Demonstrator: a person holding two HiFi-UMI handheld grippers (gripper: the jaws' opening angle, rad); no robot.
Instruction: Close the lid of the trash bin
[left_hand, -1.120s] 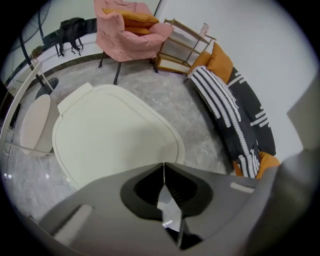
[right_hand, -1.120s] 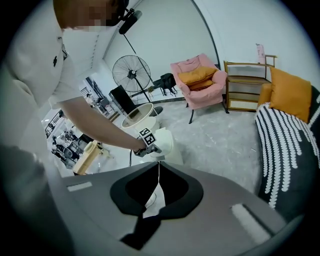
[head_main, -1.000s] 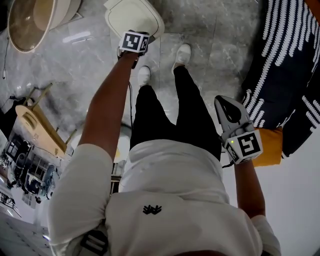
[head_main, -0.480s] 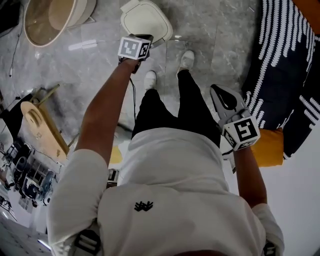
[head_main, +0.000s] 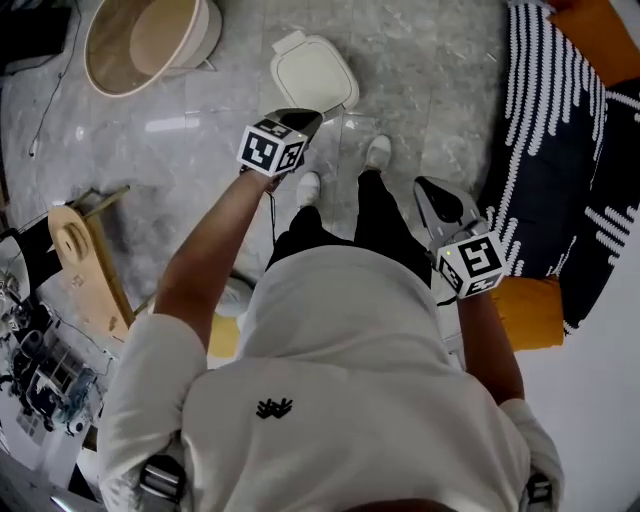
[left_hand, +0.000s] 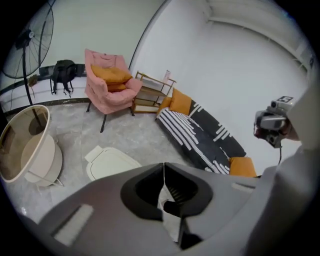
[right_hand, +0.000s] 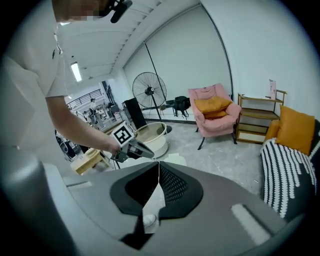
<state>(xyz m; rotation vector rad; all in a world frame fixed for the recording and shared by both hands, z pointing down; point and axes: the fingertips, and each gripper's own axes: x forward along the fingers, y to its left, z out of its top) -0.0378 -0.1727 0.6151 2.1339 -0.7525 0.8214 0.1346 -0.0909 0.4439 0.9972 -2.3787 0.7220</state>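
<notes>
The cream trash bin (head_main: 313, 72) stands on the grey floor ahead of the person's feet, its lid lying flat on top. It also shows in the left gripper view, where the bin (left_hand: 111, 162) is just beyond the jaws. My left gripper (head_main: 310, 118) hangs shut and empty above the floor, a little short of the bin and apart from it. My right gripper (head_main: 425, 186) is held by the person's right thigh, also shut with nothing in it. In the right gripper view a corner of the bin (right_hand: 176, 160) peeks past the jaws, beside the left gripper (right_hand: 144, 150).
A round beige tub (head_main: 150, 40) stands left of the bin. A black-and-white striped sofa (head_main: 570, 150) with an orange cushion (head_main: 525, 310) lines the right side. A wooden frame (head_main: 85, 255) and clutter sit at the left. A pink armchair (left_hand: 107, 82) and a standing fan (right_hand: 150, 90) are farther off.
My left gripper has drawn back from the bin's lid, leaving a gap of floor between them. The right gripper has stayed by the thigh. The head view has tilted forward.
</notes>
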